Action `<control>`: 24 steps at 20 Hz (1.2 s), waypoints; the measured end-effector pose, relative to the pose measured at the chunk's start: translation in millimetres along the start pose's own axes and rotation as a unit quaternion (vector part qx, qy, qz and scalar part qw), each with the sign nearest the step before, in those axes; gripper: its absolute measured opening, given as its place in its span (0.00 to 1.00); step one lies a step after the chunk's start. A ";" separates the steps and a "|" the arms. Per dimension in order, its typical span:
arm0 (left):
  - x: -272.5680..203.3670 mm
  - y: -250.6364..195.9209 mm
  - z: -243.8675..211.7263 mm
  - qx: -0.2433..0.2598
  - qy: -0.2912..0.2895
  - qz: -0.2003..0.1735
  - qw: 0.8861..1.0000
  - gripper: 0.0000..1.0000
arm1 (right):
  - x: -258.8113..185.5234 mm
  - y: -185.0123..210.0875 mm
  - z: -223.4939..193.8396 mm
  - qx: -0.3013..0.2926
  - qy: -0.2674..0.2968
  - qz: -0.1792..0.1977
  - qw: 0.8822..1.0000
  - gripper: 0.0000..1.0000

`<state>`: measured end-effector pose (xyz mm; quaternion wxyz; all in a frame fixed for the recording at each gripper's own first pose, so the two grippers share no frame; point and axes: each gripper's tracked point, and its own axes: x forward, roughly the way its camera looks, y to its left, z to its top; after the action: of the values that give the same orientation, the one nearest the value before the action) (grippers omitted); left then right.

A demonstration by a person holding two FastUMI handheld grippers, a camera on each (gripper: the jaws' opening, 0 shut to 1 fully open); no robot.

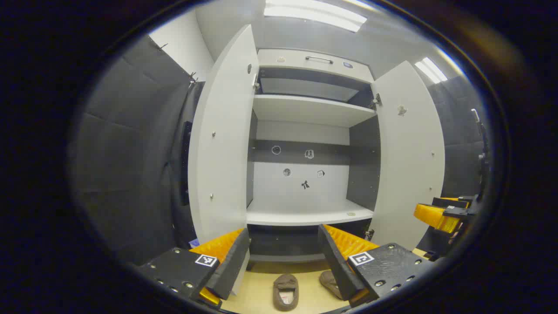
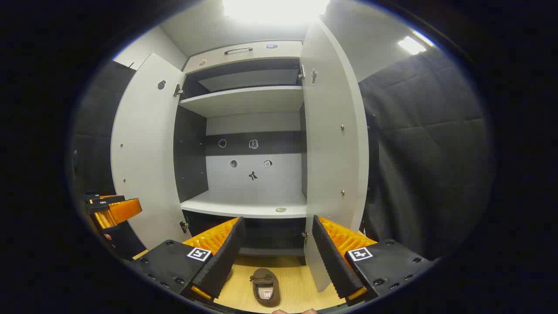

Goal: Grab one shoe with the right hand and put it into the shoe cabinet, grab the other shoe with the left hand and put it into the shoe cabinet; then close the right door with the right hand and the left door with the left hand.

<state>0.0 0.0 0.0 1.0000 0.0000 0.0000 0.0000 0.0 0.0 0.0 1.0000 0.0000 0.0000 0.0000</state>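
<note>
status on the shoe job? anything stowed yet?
Nothing done yet. Both shoes lie on the floor before the cabinet, whose shelves hold no shoes. Both doors stand open. The left gripper and right gripper are open, holding nothing. Left: both shoes in, then both doors shut.

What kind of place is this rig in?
Likely a staged recording booth, not a home: dark padded walls, strip ceiling lights, a shoe cabinet with both doors open, and two shoes on the wood-look floor.
</note>
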 end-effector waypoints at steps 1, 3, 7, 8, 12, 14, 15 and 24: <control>-0.9 0.6 -1.9 0.000 0.001 -0.001 1.000 0.93 | 2.0 1.8 0.6 0.002 0.000 0.000 1.000 0.96; 0.5 2.7 -4.5 0.000 0.004 -0.002 1.000 0.93 | 6.1 4.8 1.1 0.006 0.003 -0.003 1.000 0.98; 1.1 5.9 -7.2 -0.004 0.005 -0.001 1.000 0.93 | 9.1 6.9 0.7 0.000 0.010 -0.003 1.000 0.98; 1.7 6.8 -6.8 -0.005 0.005 0.000 1.000 0.93 | 10.1 7.0 1.7 -0.002 0.010 -0.003 1.000 0.98; 2.8 5.8 -8.0 -0.005 0.005 -0.002 1.000 0.93 | 15.4 4.7 -1.4 -0.001 0.022 -0.008 1.000 0.98; 3.9 4.7 -8.0 -0.002 0.005 -0.004 1.000 0.93 | 17.1 4.3 -0.8 0.002 0.025 -0.010 1.000 0.98; 3.6 3.8 -7.8 0.000 0.004 -0.004 1.000 0.93 | 17.8 4.8 -0.8 0.003 0.024 -0.009 1.000 0.98; 2.4 2.1 -9.9 0.001 0.005 -0.006 1.000 1.00 | 30.6 27.2 4.0 0.003 0.034 0.015 0.999 0.98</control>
<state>2.4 2.1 -9.9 1.0000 0.0006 0.0051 -0.0064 30.6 27.2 4.0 0.9993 0.0030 0.0345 0.0154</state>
